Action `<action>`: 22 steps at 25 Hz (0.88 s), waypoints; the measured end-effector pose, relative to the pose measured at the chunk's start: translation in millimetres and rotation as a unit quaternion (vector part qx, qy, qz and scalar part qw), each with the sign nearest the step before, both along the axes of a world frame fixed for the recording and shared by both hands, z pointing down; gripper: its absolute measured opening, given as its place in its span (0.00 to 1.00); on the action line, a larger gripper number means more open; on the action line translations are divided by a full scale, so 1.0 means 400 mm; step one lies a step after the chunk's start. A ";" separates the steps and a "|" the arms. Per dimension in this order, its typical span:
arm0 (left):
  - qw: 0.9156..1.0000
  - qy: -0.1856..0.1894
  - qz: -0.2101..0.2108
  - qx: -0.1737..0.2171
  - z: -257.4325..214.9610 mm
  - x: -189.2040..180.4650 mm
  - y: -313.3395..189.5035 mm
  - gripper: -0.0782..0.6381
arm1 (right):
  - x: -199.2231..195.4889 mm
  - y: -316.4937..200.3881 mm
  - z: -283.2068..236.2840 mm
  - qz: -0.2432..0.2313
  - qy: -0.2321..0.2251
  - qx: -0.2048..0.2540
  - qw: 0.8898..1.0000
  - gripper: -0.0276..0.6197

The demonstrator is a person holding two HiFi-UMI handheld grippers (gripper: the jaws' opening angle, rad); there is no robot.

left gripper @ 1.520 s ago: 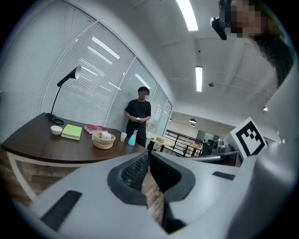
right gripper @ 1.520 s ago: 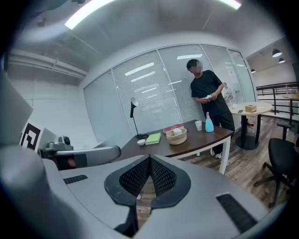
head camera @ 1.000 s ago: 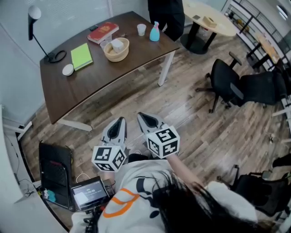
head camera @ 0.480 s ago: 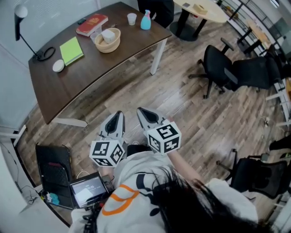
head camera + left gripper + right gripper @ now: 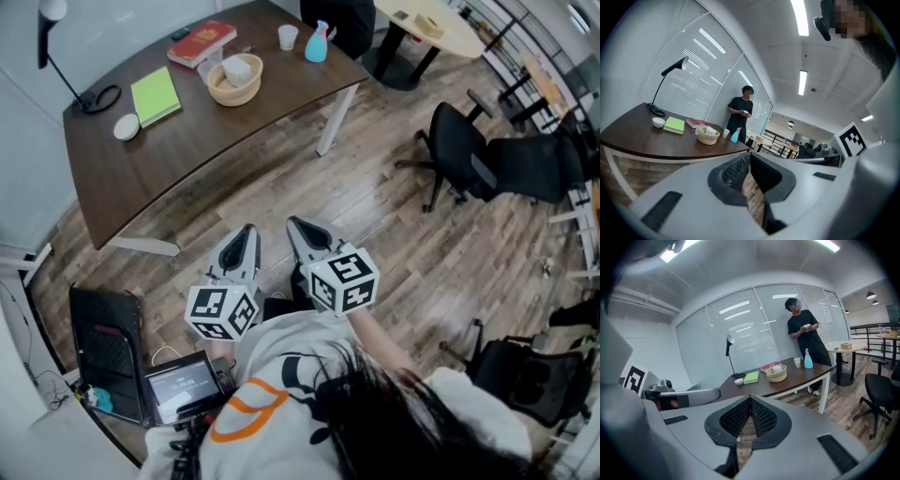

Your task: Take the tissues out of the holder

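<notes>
The tissue holder (image 5: 234,81) is a round wicker basket with white tissues in it, standing on the dark wooden table (image 5: 187,159) far ahead of me. It also shows small in the left gripper view as the basket (image 5: 708,135) and in the right gripper view as the basket (image 5: 776,373). My left gripper (image 5: 247,234) and right gripper (image 5: 298,227) are held side by side over the floor, close to my body and well short of the table. Both are shut with nothing between the pads, as the left gripper (image 5: 749,155) and right gripper (image 5: 750,398) show in their own views.
On the table are a green notebook (image 5: 156,96), a red book (image 5: 202,42), a white cup (image 5: 287,36), a blue spray bottle (image 5: 318,42), a small white bowl (image 5: 127,127) and a black desk lamp (image 5: 94,98). A person (image 5: 805,336) stands behind it. Black chairs (image 5: 469,164) stand right; a screen (image 5: 183,398) sits lower left.
The head view has shifted a little, so the table sits slightly differently in the picture. Both grippers stay shut, side by side, in nearly the same place.
</notes>
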State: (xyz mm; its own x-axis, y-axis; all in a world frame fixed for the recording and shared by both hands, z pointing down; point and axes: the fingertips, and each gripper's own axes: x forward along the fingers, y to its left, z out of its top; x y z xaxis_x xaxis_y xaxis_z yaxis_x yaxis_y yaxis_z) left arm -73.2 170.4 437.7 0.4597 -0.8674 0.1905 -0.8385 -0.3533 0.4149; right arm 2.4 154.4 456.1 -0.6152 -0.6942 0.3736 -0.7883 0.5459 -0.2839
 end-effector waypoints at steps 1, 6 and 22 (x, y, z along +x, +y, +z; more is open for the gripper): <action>1.000 -0.002 -0.003 -0.001 0.003 -0.001 -0.004 0.12 | -0.001 -0.009 0.003 -0.003 -0.002 -0.001 1.000 0.06; 1.000 -0.012 -0.023 -0.005 0.010 -0.016 -0.069 0.12 | -0.015 -0.097 0.014 -0.019 -0.009 -0.001 1.000 0.06; 0.999 -0.020 -0.035 0.004 -0.011 0.201 -0.409 0.12 | 0.183 -0.432 -0.003 -0.046 -0.018 0.004 0.999 0.06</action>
State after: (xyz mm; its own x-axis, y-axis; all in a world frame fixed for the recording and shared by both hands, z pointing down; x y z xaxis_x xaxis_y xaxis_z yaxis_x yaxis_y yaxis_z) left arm 7.3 7.0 433.2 0.3903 -0.8987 0.1999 -0.8769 -0.2967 0.3783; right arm 75.7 -18.6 455.0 -0.6899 -0.6363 0.3451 -0.7236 0.6183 -0.3066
